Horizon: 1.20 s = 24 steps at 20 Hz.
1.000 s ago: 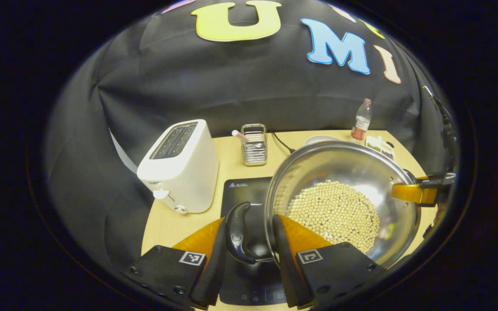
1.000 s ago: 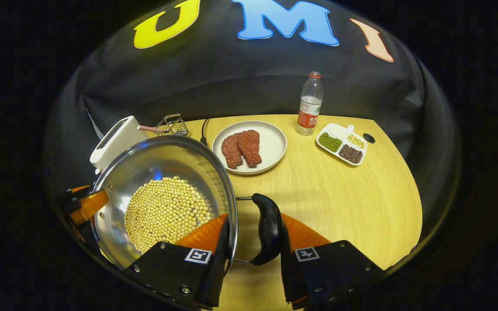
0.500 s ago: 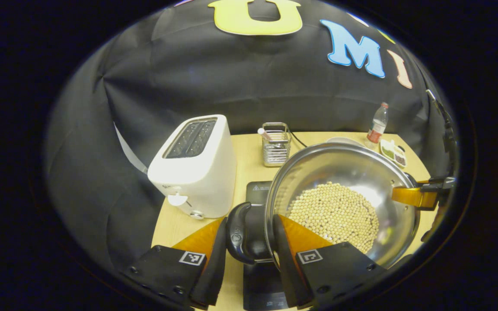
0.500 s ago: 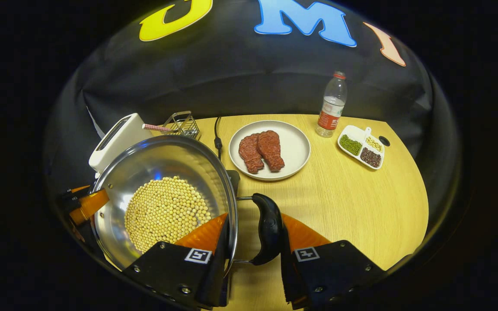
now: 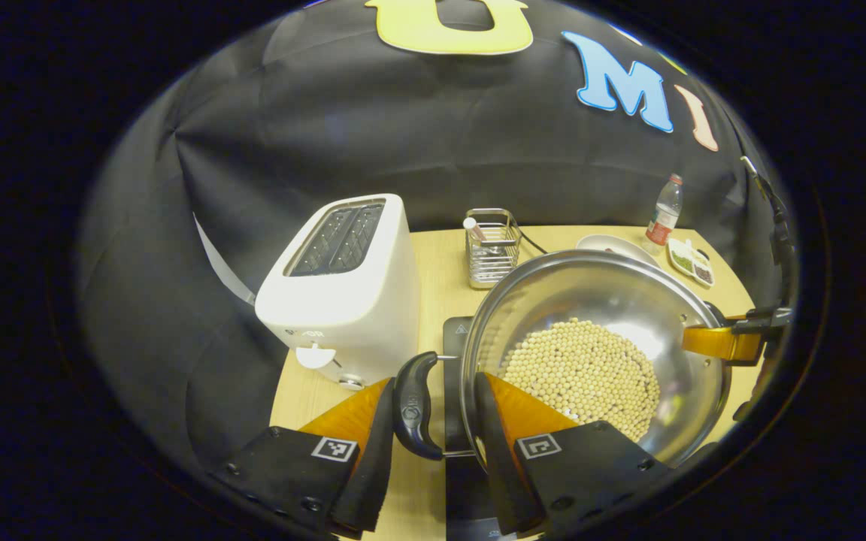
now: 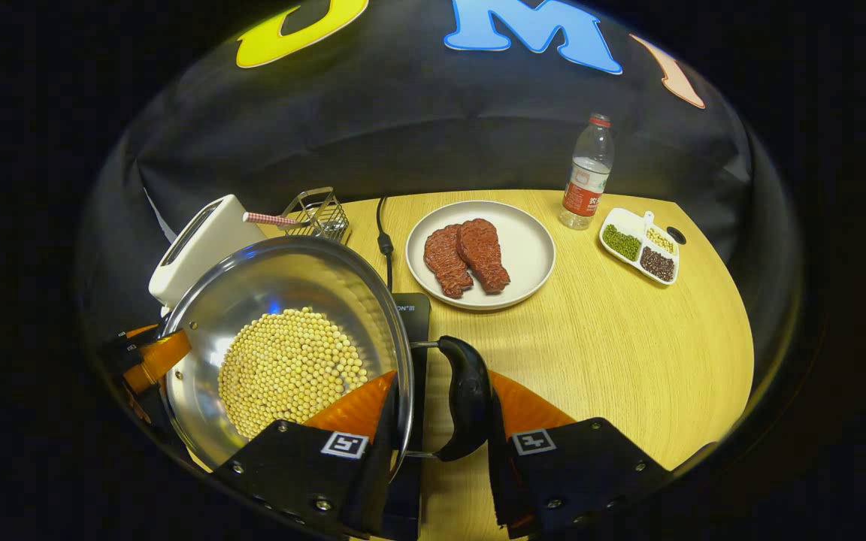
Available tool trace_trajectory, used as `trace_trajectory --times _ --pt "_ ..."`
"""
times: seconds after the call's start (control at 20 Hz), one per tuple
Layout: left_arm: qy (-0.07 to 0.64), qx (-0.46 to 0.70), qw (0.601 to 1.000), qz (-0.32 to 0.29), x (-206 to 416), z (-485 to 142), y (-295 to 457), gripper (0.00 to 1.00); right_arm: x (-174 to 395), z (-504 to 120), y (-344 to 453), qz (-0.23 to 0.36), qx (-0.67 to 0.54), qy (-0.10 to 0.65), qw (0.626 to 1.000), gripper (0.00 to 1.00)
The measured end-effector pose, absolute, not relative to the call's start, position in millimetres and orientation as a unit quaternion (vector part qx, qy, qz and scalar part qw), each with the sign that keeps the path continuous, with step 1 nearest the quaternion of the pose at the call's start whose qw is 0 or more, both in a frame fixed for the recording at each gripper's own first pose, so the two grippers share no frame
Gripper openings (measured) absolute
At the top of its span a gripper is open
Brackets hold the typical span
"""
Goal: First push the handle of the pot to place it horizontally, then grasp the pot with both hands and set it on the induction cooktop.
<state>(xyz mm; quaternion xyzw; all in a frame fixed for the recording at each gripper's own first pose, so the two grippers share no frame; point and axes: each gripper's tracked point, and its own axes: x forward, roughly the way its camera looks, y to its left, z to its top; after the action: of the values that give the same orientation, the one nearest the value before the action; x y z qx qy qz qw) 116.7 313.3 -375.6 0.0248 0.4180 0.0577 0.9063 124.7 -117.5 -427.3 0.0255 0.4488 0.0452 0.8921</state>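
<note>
Left gripper (image 5: 428, 421): closed around the pot's black curved side handle (image 5: 412, 406); one finger outside the grip, the other inside against the pot wall.
Right gripper (image 6: 440, 417): clamped the same way on the opposite black loop handle (image 6: 464, 397), which is pinched between both fingers.
Pot: the wide, shallow stainless-steel pot (image 6: 283, 300) is carried between the two grippers, its floor covered by a layer of pale round soybeans (image 5: 579, 372). It appears to be held above the surface, though contact underneath cannot be confirmed.
Cooktop: the flat black induction cooktop (image 5: 454, 347) is seen as a dark slab directly under the pot, with one edge showing beside the right handle in the right gripper view.
Step in hand: lowering onto the cooktop, judged nearly complete.
Technique: both sides should be brought down evenly so the beans are not tipped; the pot should be centred on the slab before the grips are released.
Hazard: the white two-slot toaster (image 5: 343, 285) stands just beside the left handle, so drift that way should be avoided.
Surroundings: a wire cutlery basket (image 5: 492, 248) stands behind the pot; a white round plate with two pieces of red meat (image 6: 482, 255) lies well apart on the wooden table (image 6: 613, 353).
</note>
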Motion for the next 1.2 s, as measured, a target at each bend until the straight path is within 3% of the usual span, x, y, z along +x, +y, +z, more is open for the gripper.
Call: trace_trajectory --times 0.2,0.3,0.45,0.5,0.75,0.8,0.85,0.9,1.05,1.1,1.15,1.2 --pt "0.425 0.013 0.904 0.055 118.9 -391.0 322.0 0.6 124.9 -422.9 -117.0 0.046 0.023 0.449 0.892 0.55" --pt "0.428 0.008 0.902 0.052 121.2 -399.0 324.0 0.63 124.2 -421.3 -116.3 0.046 0.024 0.45 0.891 0.55" --pt "0.428 0.004 0.902 0.053 120.3 -404.4 325.3 0.6 119.7 -421.3 -115.7 0.044 0.021 0.448 0.892 0.55" --pt "0.427 0.004 0.903 0.053 117.0 -401.3 325.8 0.63 118.2 -420.9 -116.3 0.043 0.022 0.448 0.893 0.55" --pt "0.411 0.006 0.91 0.051 115.3 -397.1 331.7 0.62 117.0 -423.4 -113.8 0.038 0.029 0.439 0.897 0.55" --pt "0.408 0.011 0.911 0.051 113.5 -394.8 330.3 0.66 117.2 -423.4 -114.3 0.039 0.028 0.438 0.898 0.49" --pt "0.405 0.013 0.913 0.052 113.7 -393.7 329.8 0.63 118.4 -422.9 -113.6 0.041 0.03 0.437 0.898 0.49" --pt "0.403 0.012 0.913 0.054 111.2 -391.5 328.7 0.65 118.8 -422.3 -114.4 0.043 0.03 0.435 0.899 0.55" --pt "0.386 0.002 0.92 0.071 108.5 -377.8 334.8 0.74 116.9 -412.5 -115.4 0.059 0.041 0.429 0.9 0.59" --pt "0.377 0.0 0.923 0.077 107.3 -368.0 338.3 0.78 117.7 -405.5 -118.5 0.059 0.039 0.418 0.906 0.55" --pt "0.365 -0.004 0.927 0.086 106.0 -356.1 340.8 0.84 119.5 -394.5 -120.7 0.065 0.039 0.402 0.913 0.7" --pt "0.353 -0.01 0.931 0.093 101.7 -341.6 339.1 0.84 119.8 -383.3 -124.6 0.069 0.034 0.385 0.92 0.75"
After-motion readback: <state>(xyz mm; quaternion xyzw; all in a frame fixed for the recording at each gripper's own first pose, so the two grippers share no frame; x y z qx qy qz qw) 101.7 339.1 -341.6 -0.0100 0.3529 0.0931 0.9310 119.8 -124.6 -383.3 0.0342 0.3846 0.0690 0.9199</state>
